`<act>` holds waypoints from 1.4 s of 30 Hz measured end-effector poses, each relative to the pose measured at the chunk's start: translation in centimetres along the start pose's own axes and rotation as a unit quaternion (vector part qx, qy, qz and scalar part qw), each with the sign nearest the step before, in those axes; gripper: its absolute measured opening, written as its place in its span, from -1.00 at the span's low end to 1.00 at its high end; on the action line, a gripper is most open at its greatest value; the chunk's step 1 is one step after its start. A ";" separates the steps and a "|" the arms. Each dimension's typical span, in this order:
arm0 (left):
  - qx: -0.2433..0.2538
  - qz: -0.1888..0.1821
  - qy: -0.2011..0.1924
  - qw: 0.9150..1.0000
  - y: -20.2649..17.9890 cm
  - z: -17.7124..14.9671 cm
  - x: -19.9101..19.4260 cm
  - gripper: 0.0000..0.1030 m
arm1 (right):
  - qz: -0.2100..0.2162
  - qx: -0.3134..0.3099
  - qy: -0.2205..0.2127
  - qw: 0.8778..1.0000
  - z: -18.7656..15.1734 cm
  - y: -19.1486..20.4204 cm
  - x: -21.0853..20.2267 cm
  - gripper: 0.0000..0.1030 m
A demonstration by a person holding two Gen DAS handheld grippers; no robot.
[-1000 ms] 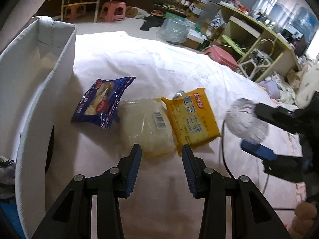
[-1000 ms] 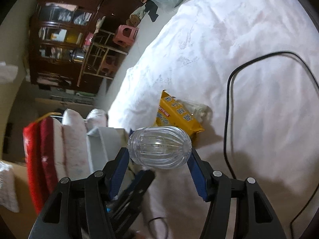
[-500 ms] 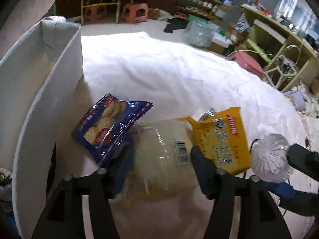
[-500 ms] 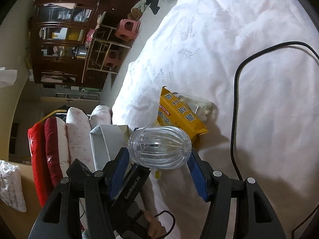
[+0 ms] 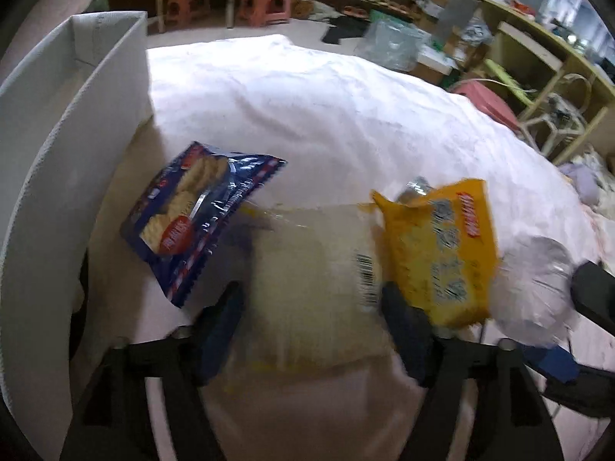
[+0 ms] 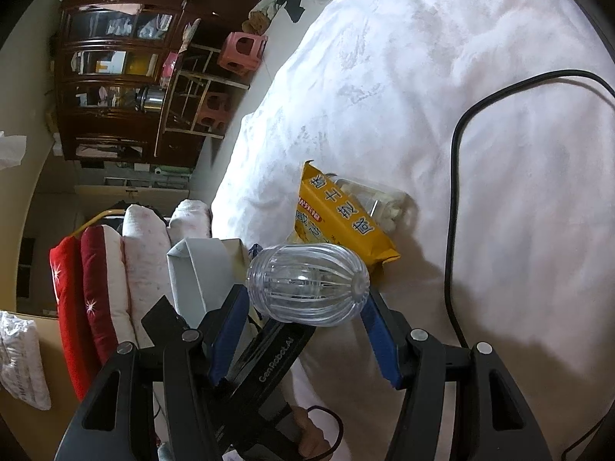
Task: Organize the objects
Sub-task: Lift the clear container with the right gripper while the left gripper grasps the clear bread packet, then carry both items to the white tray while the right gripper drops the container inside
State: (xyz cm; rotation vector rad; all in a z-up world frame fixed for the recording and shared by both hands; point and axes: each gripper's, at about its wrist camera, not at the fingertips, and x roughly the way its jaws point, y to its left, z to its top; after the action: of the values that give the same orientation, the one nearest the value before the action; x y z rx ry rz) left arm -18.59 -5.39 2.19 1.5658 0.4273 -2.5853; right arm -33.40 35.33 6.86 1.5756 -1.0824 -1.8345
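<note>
Left wrist view: pale translucent noodle packet (image 5: 315,288) lies on the white bedspread (image 5: 326,115), between the left gripper's (image 5: 311,307) just-widened, non-pressing jaws. Blue biscuit bag (image 5: 196,215) at ten o'clock, yellow cracker packet (image 5: 438,253) at two. Right gripper (image 6: 307,307) clamps a clear ribbed plastic bottle (image 6: 307,282). White fabric bin (image 5: 57,123) at nine.

On the white bedspread (image 5: 326,115) lie three snack packets: one blue biscuit packet (image 5: 196,215) at nine o'clock, one clear packet of pale noodles (image 5: 315,269) in the middle, and one yellow cracker packet (image 5: 442,253) at three o'clock. One small jar (image 6: 378,199) lies behind the yellow packet. One clear ribbed bottle (image 6: 307,284) is up off the bed. One grey fabric box (image 5: 57,134) stands at nine o'clock. One black cable (image 6: 457,192) crosses the bedspread. Two grippers (image 5: 311,307) (image 6: 307,307) are in view. Two pink stools (image 5: 265,4) (image 5: 484,100) stand on the floor beyond the bed.
</note>
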 end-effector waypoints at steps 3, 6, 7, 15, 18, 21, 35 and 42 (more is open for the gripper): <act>0.027 0.003 0.005 1.000 -0.2 -0.9 -0.7 0.21 | -0.002 -0.001 0.003 1.000 -0.2 0.1 0.3 0.13; 0.044 -0.003 0.017 0.999 -0.2 -1.8 -1.7 0.19 | -0.006 -0.005 0.003 1.000 -0.3 0.2 0.4 0.13; 0.049 -0.003 0.019 0.999 -0.1 -2.1 -2.2 0.18 | -0.005 -0.004 0.005 1.000 -0.3 0.1 0.4 0.13; 0.077 -0.019 0.004 0.997 0.3 -3.6 -6.5 0.18 | 0.006 -0.001 0.019 1.000 -0.8 0.4 0.6 0.13; 0.093 -0.027 -0.009 0.995 0.2 -4.4 -8.4 0.19 | 0.005 -0.012 0.023 1.000 -1.2 1.0 0.5 0.13; 0.095 -0.025 -0.018 0.995 0.8 -5.1 -9.7 0.18 | 0.004 -0.026 0.027 0.999 -2.1 1.6 0.2 0.13; 0.067 -0.082 -0.061 0.992 2.3 -4.4 -13.7 0.18 | -0.052 -0.141 0.001 0.989 -7.1 7.3 -1.3 0.13; 0.045 -0.112 -0.087 0.989 4.0 -3.7 -15.5 0.18 | -0.099 -0.214 -0.033 0.971 -10.0 10.7 -2.2 0.13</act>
State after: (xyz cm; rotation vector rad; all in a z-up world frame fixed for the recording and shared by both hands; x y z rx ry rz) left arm -7.24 -9.26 13.44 1.3716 0.5020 -2.9205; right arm -24.62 28.53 16.61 1.4088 -0.5147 -2.0906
